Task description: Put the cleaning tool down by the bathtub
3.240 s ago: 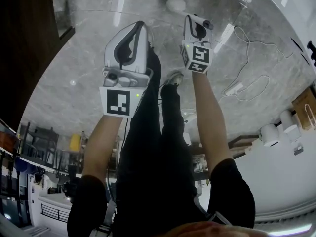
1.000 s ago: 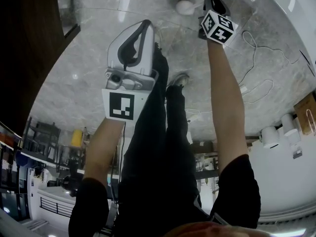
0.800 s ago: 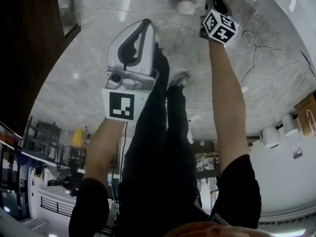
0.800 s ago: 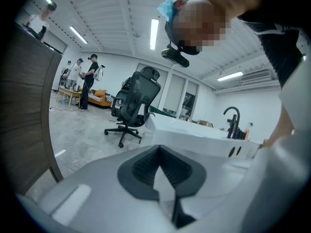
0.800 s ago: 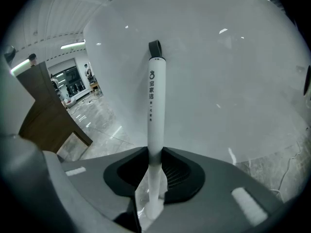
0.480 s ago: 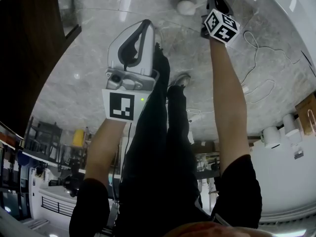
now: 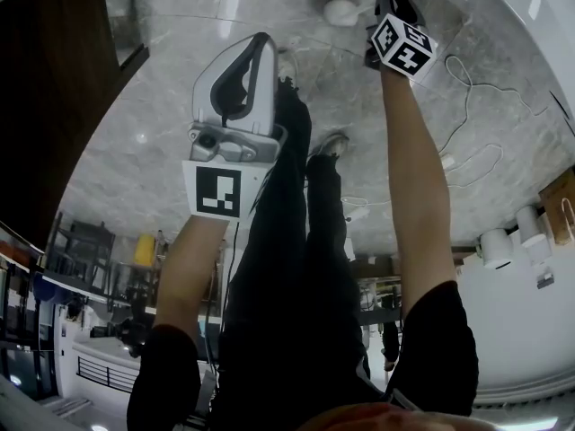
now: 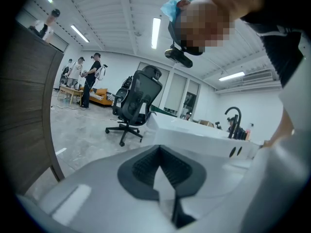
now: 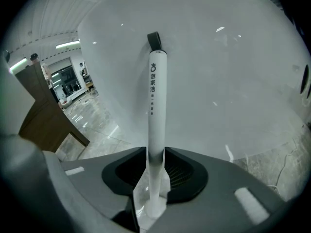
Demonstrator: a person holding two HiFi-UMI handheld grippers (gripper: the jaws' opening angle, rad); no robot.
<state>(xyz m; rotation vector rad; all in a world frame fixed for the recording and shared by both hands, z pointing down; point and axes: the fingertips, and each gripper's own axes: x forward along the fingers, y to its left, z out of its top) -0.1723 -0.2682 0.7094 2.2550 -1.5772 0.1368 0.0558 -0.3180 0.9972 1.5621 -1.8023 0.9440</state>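
The cleaning tool's white handle (image 9: pixel 156 106) stands between my right gripper's (image 9: pixel 154 178) jaws, which are opening. A thin gap shows beside the handle. Its black loop end (image 9: pixel 154 40) rests against the bathtub's white wall (image 9: pixel 218 81). In the head view the right gripper (image 7: pixel 386 3) is stretched far forward by the bathtub (image 7: pixel 530 7), and the tool's round white head (image 7: pixel 340 12) lies on the marble floor beside it. My left gripper (image 7: pixel 256 48) hangs over the floor to the left with its jaws together and nothing in them; it (image 8: pixel 167 178) faces the room.
A white cable (image 7: pixel 467 106) and a power strip (image 7: pixel 446 162) lie on the floor right of my arm. A dark wooden panel (image 7: pixel 54 88) stands at the left. My shoe (image 7: pixel 328 142) is below the grippers. An office chair (image 8: pixel 136 106) and people (image 8: pixel 92 79) stand farther off.
Since three seconds ago my right gripper has reached farther forward and right, to the bathtub. Over the last second both grippers and the tool have hardly moved.
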